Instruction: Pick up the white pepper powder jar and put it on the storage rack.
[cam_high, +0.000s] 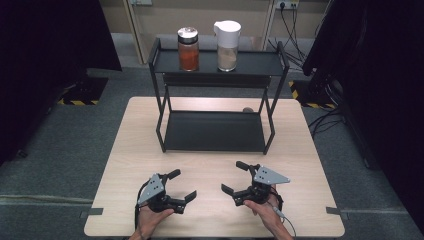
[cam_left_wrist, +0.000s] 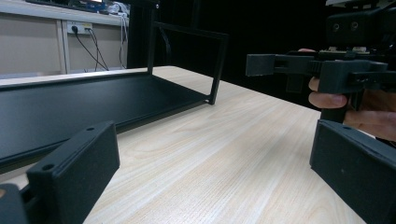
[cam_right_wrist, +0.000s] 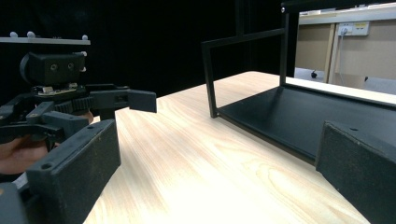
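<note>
The left gripper (cam_high: 181, 186) and the right gripper (cam_high: 233, 177) are matte black, blocky plastic, each with a grey three-cornered plate on top, and both rest low over the near part of the table (cam_high: 305, 150), whose top is pale wood-grain laminate. Each is held in a hand that comes up from the near edge. Both sets of jaws are spread wide with nothing between them; in the left gripper view the flat rectangular pads frame bare tabletop, and the right gripper view shows the same. The two grippers face slightly inward, near each other but apart.

Nearest ahead of them stands a black metal rack (cam_high: 215, 131) of thin square tube with two sheet-metal shelves (the lower one sits almost on the table). The lower shelf carries nothing. On the upper shelf stand two jars side by side, apart from each other: a clear jar (cam_high: 188, 49) with a dark lid, filled most of the way with orange-red powder, and a white-lidded jar (cam_high: 227, 45) with a spout-like top, holding what looks like a pale beige powder, though the view is too coarse to be sure. Nothing lies between the grippers and the rack.

Grey carpet surrounds the table.
</note>
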